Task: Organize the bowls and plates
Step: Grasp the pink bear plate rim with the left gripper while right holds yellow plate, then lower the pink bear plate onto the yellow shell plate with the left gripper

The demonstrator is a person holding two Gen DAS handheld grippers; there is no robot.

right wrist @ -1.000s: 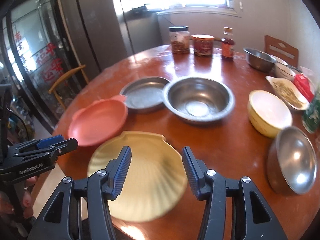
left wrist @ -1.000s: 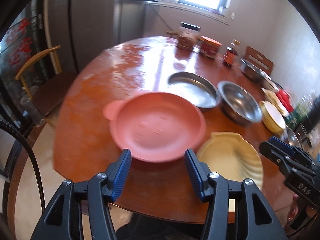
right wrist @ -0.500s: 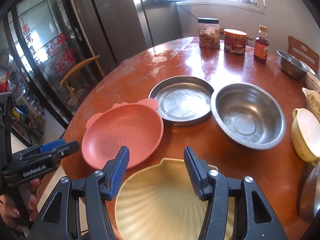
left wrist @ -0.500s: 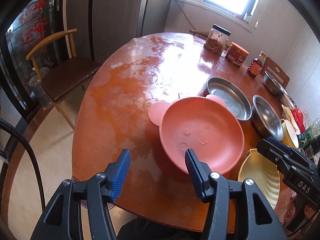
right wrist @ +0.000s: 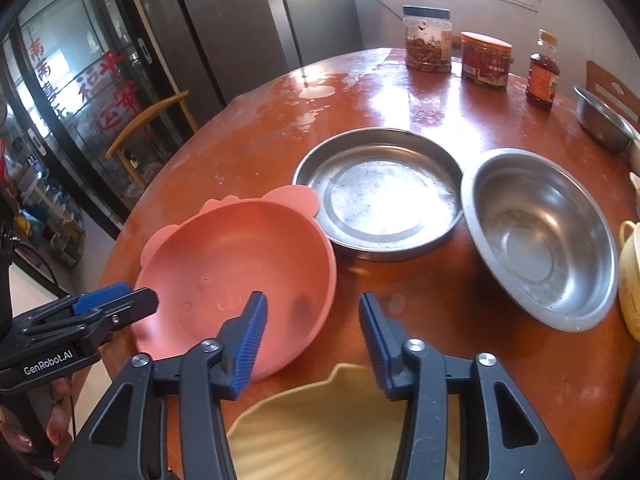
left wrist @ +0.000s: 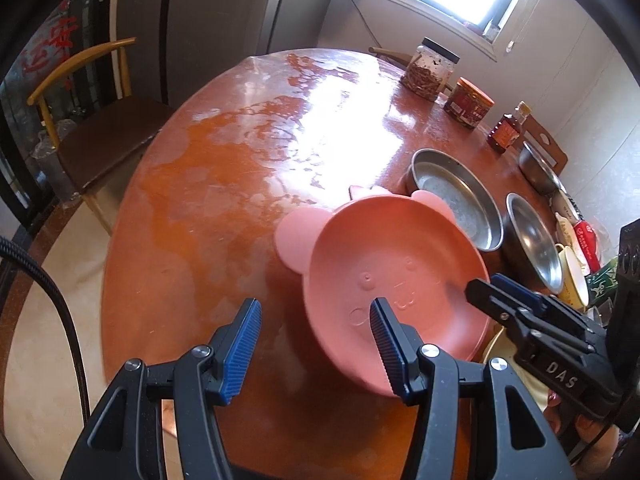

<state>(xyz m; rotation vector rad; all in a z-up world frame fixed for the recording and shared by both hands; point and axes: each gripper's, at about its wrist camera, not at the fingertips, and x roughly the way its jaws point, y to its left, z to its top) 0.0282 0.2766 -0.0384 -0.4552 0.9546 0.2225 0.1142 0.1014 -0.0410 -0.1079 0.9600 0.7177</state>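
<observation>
- The pink bear-eared plastic plate (left wrist: 396, 292) lay flat on the round reddish wooden table (left wrist: 224, 184), its near rim running between the pads of your left gripper (left wrist: 316, 344); you wanted one pad under that rim and one over it before squeezing.
- That left gripper's pads stood apart, clamped on nothing, the right pad hanging over the plate's well and the left one beyond its edge.
- Your right gripper (right wrist: 310, 342) had its jaws closing, with only bare table and the notched far edge of the pale yellow shell-shaped dish (right wrist: 320, 424) in the gap; no pad pressed on anything.
- The pink plate sat just to the left of that claw, the yellow dish directly beneath it. One claw per piece looked the wise course.
- Ahead of the right claw stood the shallow round steel pan (right wrist: 378, 192), touching the pink plate's ear, and a deeper steel bowl (right wrist: 540, 236) right of it, likely stacking spots.
</observation>
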